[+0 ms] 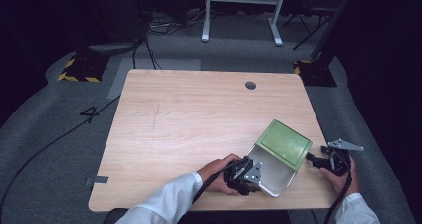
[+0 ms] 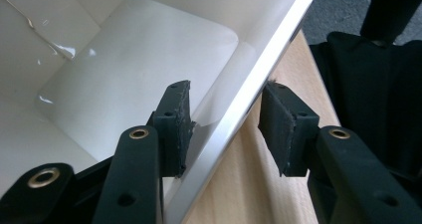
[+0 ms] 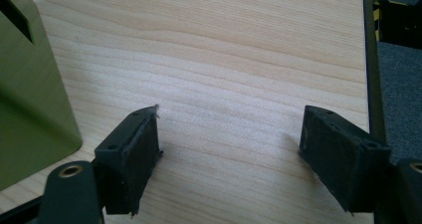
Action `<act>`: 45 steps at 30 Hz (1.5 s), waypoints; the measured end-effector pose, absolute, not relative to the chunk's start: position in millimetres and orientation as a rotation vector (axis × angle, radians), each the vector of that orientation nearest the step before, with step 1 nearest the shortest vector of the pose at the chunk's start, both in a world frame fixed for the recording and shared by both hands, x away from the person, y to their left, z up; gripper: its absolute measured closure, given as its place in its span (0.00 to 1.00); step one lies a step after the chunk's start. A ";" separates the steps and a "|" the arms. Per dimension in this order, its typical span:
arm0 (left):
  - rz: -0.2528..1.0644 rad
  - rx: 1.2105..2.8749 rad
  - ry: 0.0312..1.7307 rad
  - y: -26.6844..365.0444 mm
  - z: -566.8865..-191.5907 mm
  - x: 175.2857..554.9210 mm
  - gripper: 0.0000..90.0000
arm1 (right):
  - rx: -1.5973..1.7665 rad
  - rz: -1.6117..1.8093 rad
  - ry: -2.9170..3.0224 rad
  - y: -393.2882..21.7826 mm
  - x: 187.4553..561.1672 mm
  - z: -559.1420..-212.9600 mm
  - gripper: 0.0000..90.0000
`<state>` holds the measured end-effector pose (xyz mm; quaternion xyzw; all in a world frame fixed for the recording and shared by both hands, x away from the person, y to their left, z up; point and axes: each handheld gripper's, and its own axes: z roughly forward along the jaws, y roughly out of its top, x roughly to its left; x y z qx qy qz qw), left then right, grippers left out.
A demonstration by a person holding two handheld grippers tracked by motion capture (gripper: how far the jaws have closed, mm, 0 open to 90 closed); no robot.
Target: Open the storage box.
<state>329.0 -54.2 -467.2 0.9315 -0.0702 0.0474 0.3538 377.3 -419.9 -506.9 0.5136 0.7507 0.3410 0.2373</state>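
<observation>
A white open container (image 1: 272,178) lies near the table's front right, and a green box (image 1: 283,144) sits over its far end. My left gripper (image 1: 245,177) is at the container's near-left side. In the left gripper view it (image 2: 229,127) stands open astride the white rim (image 2: 249,97), one pad inside the container and one outside, with a gap on the outer side. My right gripper (image 1: 318,162) is just right of the green box, low over the table. In its own view it (image 3: 229,154) is open and empty, with the green box's wall (image 3: 25,109) at the left.
The wooden table (image 1: 199,114) has a round cable hole (image 1: 250,85) near its far edge. Its right edge (image 3: 370,84) runs close beside my right gripper, with grey carpet beyond. A white desk frame (image 1: 241,5) and cables stand on the floor behind the table.
</observation>
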 end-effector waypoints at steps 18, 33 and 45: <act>0.119 2.442 -0.206 -29.7 -472.9 306.3 0.62 | 1.406 0.935 2.060 -420.0 377.0 -506.8 0.26; 0.107 2.434 -0.196 -21.2 -473.2 299.0 0.60 | 1.406 0.935 2.060 -420.1 377.0 -506.8 0.26; 0.095 2.433 -0.185 -15.2 -473.3 295.5 0.58 | 1.406 0.935 2.060 -420.0 377.0 -506.8 0.26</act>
